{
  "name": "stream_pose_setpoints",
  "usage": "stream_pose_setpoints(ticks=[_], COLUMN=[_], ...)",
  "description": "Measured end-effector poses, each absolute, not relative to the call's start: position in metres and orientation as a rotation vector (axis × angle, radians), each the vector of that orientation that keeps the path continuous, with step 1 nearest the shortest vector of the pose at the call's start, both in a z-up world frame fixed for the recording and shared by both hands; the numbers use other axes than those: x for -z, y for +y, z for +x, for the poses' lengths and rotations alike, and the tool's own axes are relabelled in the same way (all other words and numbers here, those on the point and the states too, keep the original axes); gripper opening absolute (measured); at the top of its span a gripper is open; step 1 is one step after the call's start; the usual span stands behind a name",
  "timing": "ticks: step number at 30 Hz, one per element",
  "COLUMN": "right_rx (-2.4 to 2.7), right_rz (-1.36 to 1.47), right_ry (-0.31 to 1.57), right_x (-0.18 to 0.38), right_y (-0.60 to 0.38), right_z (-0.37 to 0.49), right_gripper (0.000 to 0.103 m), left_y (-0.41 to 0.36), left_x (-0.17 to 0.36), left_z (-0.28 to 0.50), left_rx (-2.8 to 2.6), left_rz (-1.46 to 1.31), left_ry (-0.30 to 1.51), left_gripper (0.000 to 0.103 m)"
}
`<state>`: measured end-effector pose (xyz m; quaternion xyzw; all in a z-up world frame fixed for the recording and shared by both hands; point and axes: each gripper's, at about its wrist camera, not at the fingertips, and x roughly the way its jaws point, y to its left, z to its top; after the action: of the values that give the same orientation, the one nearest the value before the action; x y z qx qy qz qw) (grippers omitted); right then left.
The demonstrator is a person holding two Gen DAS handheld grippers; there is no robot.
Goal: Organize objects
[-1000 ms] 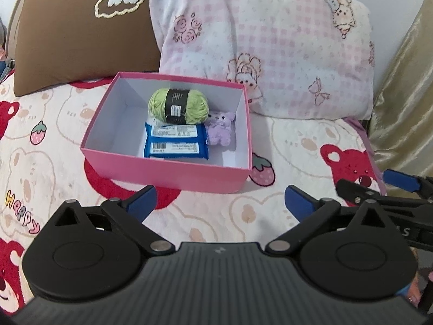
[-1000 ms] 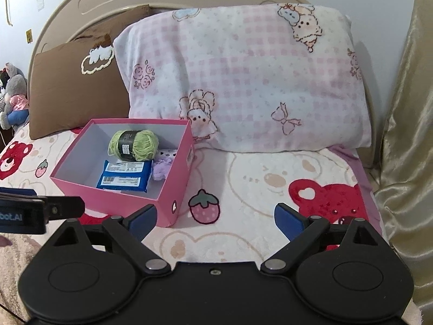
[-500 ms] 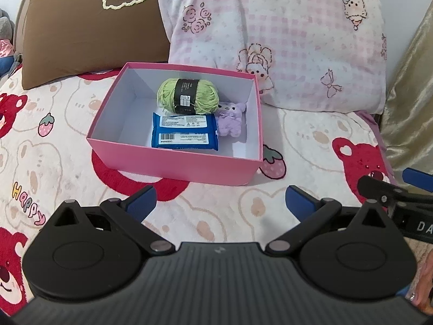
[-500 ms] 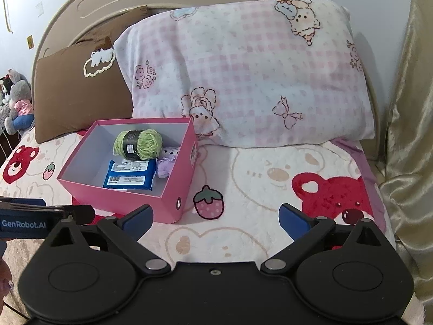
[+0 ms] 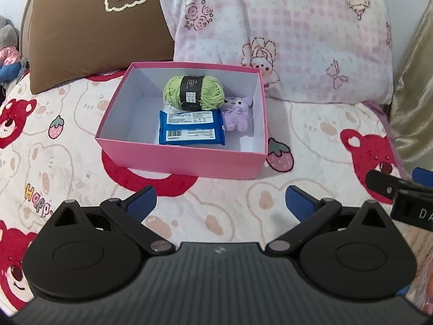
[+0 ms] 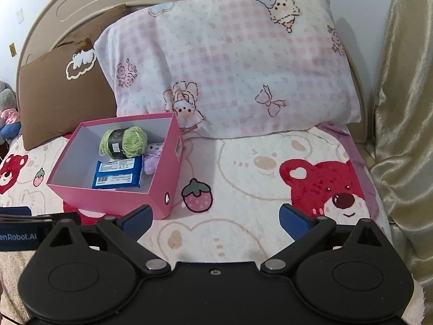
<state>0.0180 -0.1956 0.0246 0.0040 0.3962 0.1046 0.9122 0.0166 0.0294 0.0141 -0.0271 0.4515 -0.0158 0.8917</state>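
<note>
A pink box [image 5: 178, 159] [image 6: 108, 197] with a white inside stands on the bed. It holds a green yarn ball [image 5: 194, 93] [image 6: 123, 142] at the back, a blue wipes packet [image 5: 191, 131] [image 6: 117, 174] in front of it, and a small purple plush [image 5: 238, 113] [image 6: 153, 158] to their right. My left gripper [image 5: 220, 203] hangs open over the blanket, short of the box's front wall, with nothing between its fingers. My right gripper [image 6: 215, 219] is open and empty too, in front of the box's right corner.
A brown cushion [image 5: 89, 29] and a pink checked pillow [image 5: 284, 32] lean on the headboard behind the box. A gold curtain [image 6: 403, 108] hangs on the right. Soft toys [image 6: 8, 113] sit at the far left. The bear-print blanket [image 6: 243, 168] is bare right of the box.
Both views have drawn back and tilted slightly, so the box sits a little farther from the fingers. The right gripper's fingers spread a bit wider.
</note>
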Motion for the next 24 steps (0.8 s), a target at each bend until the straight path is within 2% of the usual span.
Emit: stream_pose_setpoints(ticks=[24], right_rx=[-0.161], right_rz=[-0.049], right_ry=[0.849], right_x=[-0.024], right_y=[-0.1945], right_z=[0.0147], right_gripper=[0.101], left_y=[0.022], left_x=[-0.0127], left_z=[0.0183], left_rx=[0.022], left_rz=[-0.015], left_ry=[0.98], left_gripper=[0.103])
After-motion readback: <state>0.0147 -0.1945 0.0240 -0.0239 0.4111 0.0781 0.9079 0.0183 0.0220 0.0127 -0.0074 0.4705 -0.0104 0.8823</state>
